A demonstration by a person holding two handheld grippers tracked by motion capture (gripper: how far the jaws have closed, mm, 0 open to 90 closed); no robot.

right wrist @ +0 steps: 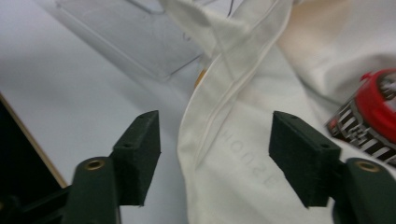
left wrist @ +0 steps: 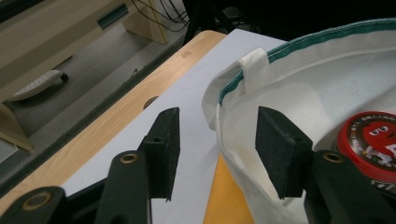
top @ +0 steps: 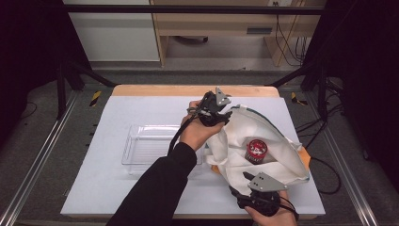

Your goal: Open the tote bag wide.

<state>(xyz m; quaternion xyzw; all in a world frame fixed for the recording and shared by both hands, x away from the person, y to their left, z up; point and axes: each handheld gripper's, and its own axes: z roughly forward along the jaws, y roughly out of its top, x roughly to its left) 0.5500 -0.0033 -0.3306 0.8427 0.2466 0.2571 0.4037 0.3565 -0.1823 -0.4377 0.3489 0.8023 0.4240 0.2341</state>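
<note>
One white cloth bag (top: 263, 141) lies open at the table's right, one red-lidded tin (top: 256, 149) inside. One clear tray (top: 141, 146) sits left. Two grippers, left (left wrist: 215, 149) and right (right wrist: 215, 158), both spread wide, straddle the bag's rim.

white bag (right wrist: 243, 177), faint mirrored "HOUSE"

White cloth bag (top: 263, 146), right of centre in high view, w/ a green-trimmed rim (left wrist: 299, 44) at upper right of left gripper view. Faint grey lettering (right wrist: 245, 156) on the cloth, lower centre of right gripper view. Red round tin (top: 256, 150) w/ black-and-white striped side inside the bag. Orange sheet (left wrist: 229, 196) under the bag. Clear plastic tray (top: 146, 146) at centre left. Pale grey-white mat (top: 117, 188) over a light wood table (top: 188, 90). Black gripper jaws; black sleeve (top: 155, 188) at bottom centre.
</note>
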